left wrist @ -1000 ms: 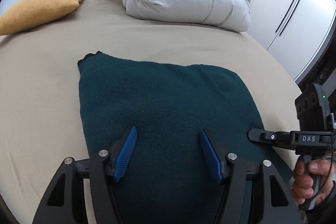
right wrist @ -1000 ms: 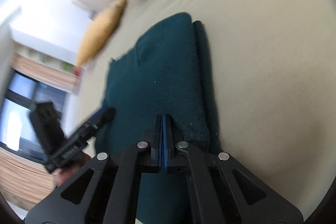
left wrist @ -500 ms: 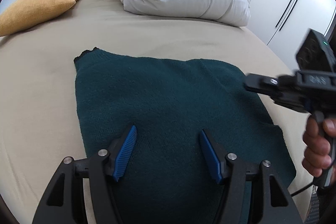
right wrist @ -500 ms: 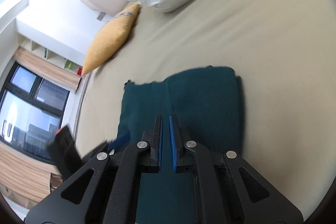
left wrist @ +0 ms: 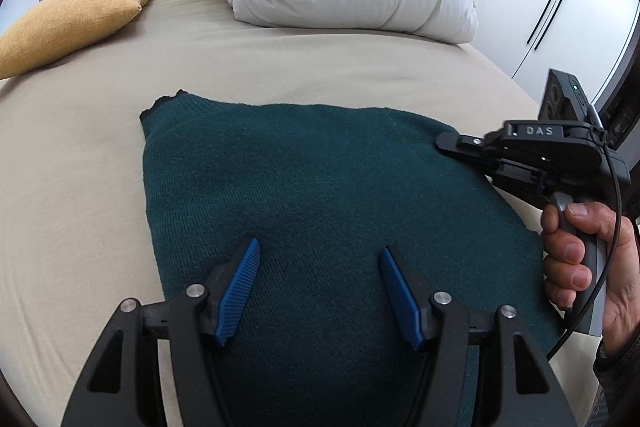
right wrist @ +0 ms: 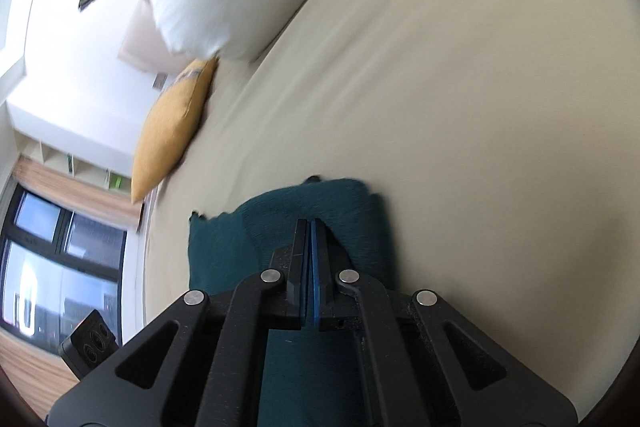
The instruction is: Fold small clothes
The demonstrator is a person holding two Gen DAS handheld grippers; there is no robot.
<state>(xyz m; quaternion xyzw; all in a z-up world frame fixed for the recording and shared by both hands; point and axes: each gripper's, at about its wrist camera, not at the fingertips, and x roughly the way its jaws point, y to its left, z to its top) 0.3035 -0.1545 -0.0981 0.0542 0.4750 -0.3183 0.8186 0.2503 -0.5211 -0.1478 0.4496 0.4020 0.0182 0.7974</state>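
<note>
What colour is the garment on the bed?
Dark teal green garment, plain knit; clearest in the left wrist view.

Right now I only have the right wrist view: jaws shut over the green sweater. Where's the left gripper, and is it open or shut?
Observer: The left gripper is open, jaws wide, over the near half of the sweater. There is no cloth between its pads.
Operator: Where's my tip relative to the sweater?
Observer: In the left wrist view the right gripper points at the sweater's far right corner. I cannot tell whether it touches.
Operator: Is the sweater flat?
Observer: Yes, it lies flat on the bed as one smooth panel, and its left edge is straight.
</note>
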